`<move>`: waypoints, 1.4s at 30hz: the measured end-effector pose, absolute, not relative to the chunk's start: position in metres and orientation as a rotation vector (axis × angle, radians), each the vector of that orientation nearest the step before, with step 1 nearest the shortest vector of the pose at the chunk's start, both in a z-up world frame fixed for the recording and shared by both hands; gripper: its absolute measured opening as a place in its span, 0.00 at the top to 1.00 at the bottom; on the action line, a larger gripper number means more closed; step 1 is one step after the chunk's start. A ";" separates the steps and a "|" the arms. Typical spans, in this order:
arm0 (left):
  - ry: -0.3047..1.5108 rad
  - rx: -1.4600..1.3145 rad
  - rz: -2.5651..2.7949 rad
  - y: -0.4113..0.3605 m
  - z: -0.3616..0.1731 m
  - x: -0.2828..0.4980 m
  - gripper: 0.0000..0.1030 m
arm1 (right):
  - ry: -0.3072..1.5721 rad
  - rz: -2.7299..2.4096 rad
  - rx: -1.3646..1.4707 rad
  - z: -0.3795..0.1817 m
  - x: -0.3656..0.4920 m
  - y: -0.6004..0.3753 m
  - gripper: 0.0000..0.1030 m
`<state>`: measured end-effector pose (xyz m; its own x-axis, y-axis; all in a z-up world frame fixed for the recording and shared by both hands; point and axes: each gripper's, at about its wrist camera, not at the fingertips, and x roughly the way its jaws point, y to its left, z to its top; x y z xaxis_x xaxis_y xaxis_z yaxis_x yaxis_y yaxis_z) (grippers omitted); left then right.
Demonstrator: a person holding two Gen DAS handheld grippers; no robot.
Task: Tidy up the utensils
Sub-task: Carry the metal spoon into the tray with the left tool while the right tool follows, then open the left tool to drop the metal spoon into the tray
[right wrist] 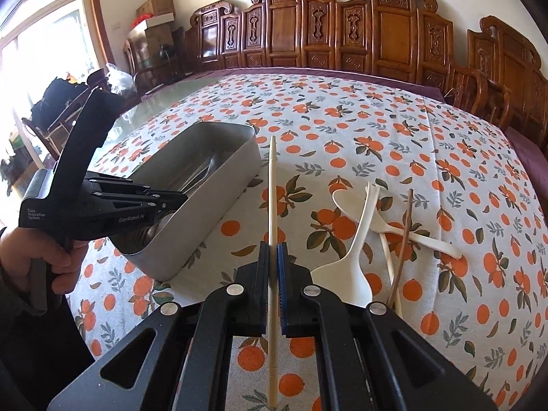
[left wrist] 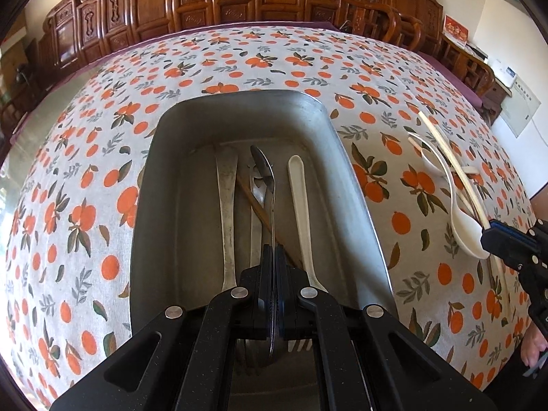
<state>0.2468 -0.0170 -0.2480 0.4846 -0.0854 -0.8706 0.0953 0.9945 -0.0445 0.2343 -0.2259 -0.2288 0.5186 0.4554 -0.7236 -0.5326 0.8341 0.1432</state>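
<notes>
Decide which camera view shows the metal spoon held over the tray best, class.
The left wrist view: the metal spoon stands edge-on, shut in the left tool. In the right wrist view the tray wall hides it.

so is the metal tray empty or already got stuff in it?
Not empty. The metal tray already holds several utensils lying lengthwise, a white plastic one among them, and the left gripper holds a metal spoon over it.

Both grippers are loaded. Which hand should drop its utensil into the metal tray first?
Left. The left gripper already holds its metal spoon over the metal tray; the right gripper holds a pale chopstick beside it.
</notes>
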 end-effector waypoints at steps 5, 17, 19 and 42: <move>1.064 0.020 -0.104 -0.018 -0.249 0.248 0.99 | 0.841 0.597 -0.101 -0.230 0.235 -0.226 0.94; 1.017 -0.001 -0.094 -0.013 -0.234 0.244 0.84 | 0.861 0.575 -0.109 -0.236 0.238 -0.224 0.94; 1.005 -0.012 -0.097 -0.011 -0.229 0.243 0.84 | 0.862 0.572 -0.106 -0.237 0.239 -0.224 0.94; 0.880 -0.068 -0.119 0.033 -0.180 0.226 0.82 | 0.850 0.587 0.022 -0.202 0.245 -0.197 0.94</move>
